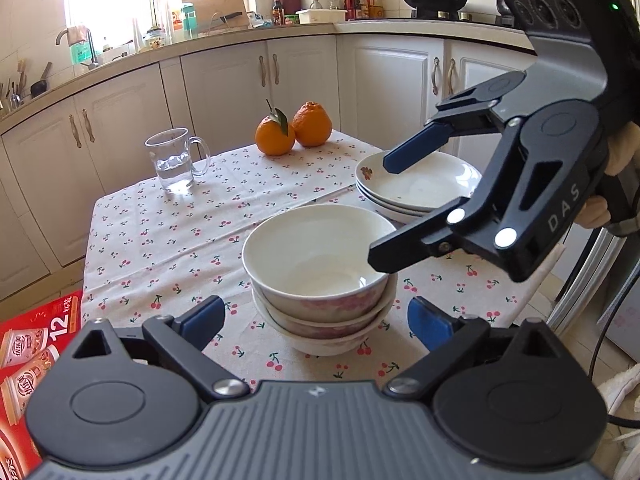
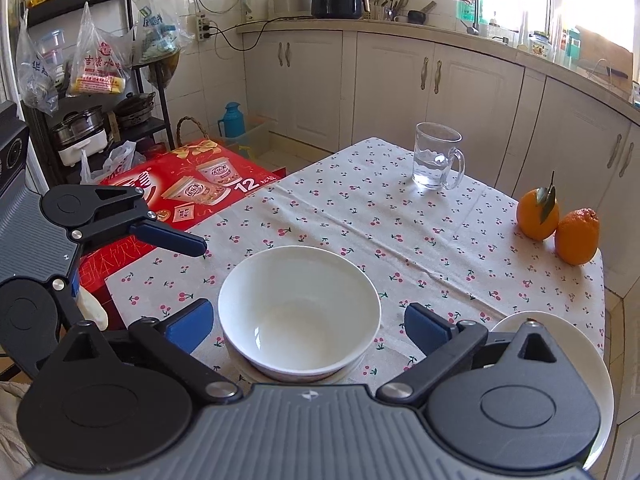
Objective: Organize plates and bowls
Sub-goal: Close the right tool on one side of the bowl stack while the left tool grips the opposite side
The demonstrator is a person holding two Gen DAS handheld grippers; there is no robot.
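— White porcelain, mostly: the stack of bowls [image 1: 320, 280] is three deep, nested, with a plain white inside on the top one and faded pink flower print round the outer walls. Beside it the stack of plates [image 1: 416, 188] is also white, shallow, with a small floral mark on the top rim.

— Which way do they face?

— Both stacks sit upright, mouths up, on the cherry-print cloth of the bench [image 1: 180, 232]. They are round, so no long axis across the cloth; each stack simply rises straight, the bowls sitting slightly uneven in one another.

— And the jaws?

— On the left gripper [image 1: 316, 322] they stand wide apart, empty, one blue pad on either side of the bowl stack's lower part, near it but not pressing on it. On the right gripper [image 2: 308, 326] they are also spread wide and hold nothing; in its own view the top bowl lies between the pads, with a gap at each side. From the left view that gripper hangs above the bowls and plates.

— Anything else on the cloth?

— A glass mug [image 1: 176, 160] holding some water and two oranges [image 1: 294, 130], well behind the stacks.
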